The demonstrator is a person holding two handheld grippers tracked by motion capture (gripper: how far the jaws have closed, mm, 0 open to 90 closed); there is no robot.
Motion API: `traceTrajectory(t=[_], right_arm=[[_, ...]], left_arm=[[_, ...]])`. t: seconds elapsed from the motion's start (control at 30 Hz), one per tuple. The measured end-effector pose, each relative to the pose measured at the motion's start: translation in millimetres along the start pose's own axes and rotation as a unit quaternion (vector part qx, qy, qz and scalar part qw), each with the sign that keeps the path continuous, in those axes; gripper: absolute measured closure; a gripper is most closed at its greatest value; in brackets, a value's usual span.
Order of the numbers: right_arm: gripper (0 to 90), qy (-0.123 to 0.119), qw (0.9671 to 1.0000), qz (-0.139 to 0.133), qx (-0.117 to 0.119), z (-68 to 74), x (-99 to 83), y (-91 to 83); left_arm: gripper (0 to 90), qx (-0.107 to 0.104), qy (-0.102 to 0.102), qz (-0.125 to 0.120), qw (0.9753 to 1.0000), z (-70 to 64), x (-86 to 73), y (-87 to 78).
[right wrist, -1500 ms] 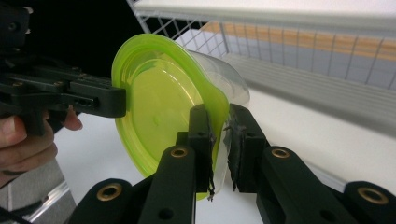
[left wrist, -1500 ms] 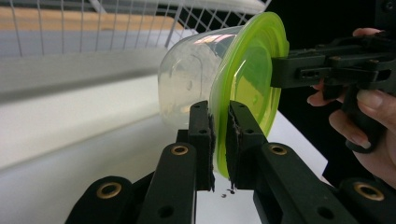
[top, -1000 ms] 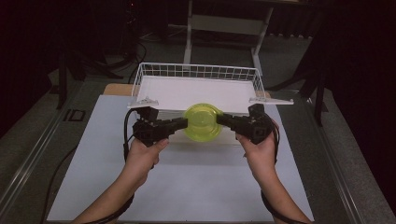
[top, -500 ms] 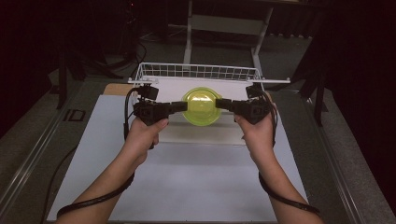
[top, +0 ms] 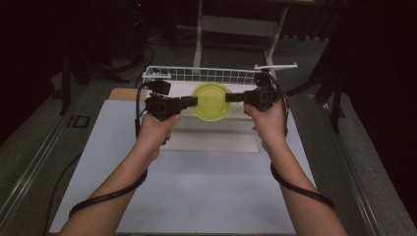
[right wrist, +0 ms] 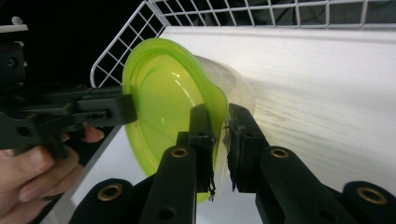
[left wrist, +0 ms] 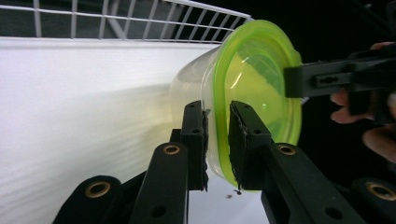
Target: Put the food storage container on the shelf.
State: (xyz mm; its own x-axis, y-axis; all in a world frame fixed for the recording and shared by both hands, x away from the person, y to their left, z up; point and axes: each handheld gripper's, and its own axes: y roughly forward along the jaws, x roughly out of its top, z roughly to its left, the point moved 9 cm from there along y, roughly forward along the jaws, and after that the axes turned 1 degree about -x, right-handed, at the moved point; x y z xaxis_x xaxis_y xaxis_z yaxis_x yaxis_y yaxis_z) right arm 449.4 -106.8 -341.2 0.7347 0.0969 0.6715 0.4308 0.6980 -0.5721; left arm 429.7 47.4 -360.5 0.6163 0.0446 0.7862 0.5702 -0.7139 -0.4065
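Note:
A round clear plastic container with a yellow-green lid (top: pixel 212 101) hangs in the air over the white wire basket (top: pixel 206 74). My left gripper (top: pixel 191 102) is shut on the lid's left rim (left wrist: pixel 219 135), one jaw on each face. My right gripper (top: pixel 232 97) is shut on the opposite rim (right wrist: pixel 219 121). In the left gripper view the clear tub (left wrist: pixel 191 88) points toward the basket's white floor, and the other gripper's jaw (left wrist: pixel 327 79) clamps the far edge. The right gripper view shows the left gripper's jaw (right wrist: pixel 102 109) on the lid too.
The wire basket's rim (right wrist: pixel 243 14) runs along the far side, its white floor (left wrist: pixel 84 93) under the container. A pale sheet (top: pixel 196 187) covers the table in front. A metal stand (top: pixel 236 24) and dark floor lie beyond the basket.
Both grippers have carried the container forward, away from the person, from above the table's near side of the basket to over the basket itself. Their hold on the lid is unchanged.

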Motion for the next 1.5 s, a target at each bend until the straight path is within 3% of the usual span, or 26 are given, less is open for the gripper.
traceTrajectory(t=[0.17,0.23,0.43,0.6,0.63,0.7,0.77,0.93,1.07,1.13,1.33,1.5], right_arm=[[74.3,0.008,0.9998,0.007,-0.017,-6.0,6.6,6.6],[70.3,0.005,0.9997,0.004,-0.024,-9.4,8.4,9.5],[67.2,0.026,0.9996,-0.001,-0.014,-16.2,10.1,16.5],[61.6,0.030,0.9995,-0.011,-0.009,-16.9,13.0,15.2],[60.2,0.028,0.9995,-0.012,-0.010,-17.0,13.6,14.5],[56.2,0.018,0.9996,-0.013,-0.017,-16.5,14.7,13.1],[55.4,0.015,0.9996,-0.017,-0.015,-14.8,15.3,10.4],[51.0,0.000,0.9994,-0.032,-0.015,-10.6,15.6,0.7],[50.3,-0.006,0.9994,-0.033,-0.006,-5.3,11.9,-3.4],[49.5,-0.011,0.9992,-0.039,-0.003,-1.9,9.8,-5.5],[52.7,-0.026,0.9984,-0.049,0.001,5.6,1.7,-8.6],[57.6,-0.043,0.9974,-0.054,0.019,15.7,-21.0,-5.5]], left_arm=[[77.0,0.004,-0.009,-0.003,0.9999,1.2,6.2,3.9],[72.3,0.009,-0.007,-0.008,0.9999,1.6,9.2,5.4],[65.9,0.022,-0.021,-0.004,0.9995,12.7,13.7,12.0],[60.6,0.043,-0.003,-0.015,0.9990,19.9,21.9,14.0],[60.4,0.041,-0.004,-0.015,0.9991,20.5,23.1,14.1],[51.3,0.036,-0.012,-0.008,0.9992,22.1,24.3,15.0],[50.2,0.042,0.001,-0.015,0.9990,22.6,25.8,11.9],[47.7,0.049,-0.001,-0.033,0.9983,25.4,25.7,-2.6],[44.7,0.035,-0.007,-0.043,0.9984,23.0,20.5,-15.0],[44.7,0.034,0.005,-0.045,0.9984,18.4,17.0,-21.3],[38.8,0.004,0.038,-0.061,0.9974,-2.2,5.9,-33.0],[33.1,-0.034,0.083,-0.077,0.9930,-24.1,-14.9,-45.1]])
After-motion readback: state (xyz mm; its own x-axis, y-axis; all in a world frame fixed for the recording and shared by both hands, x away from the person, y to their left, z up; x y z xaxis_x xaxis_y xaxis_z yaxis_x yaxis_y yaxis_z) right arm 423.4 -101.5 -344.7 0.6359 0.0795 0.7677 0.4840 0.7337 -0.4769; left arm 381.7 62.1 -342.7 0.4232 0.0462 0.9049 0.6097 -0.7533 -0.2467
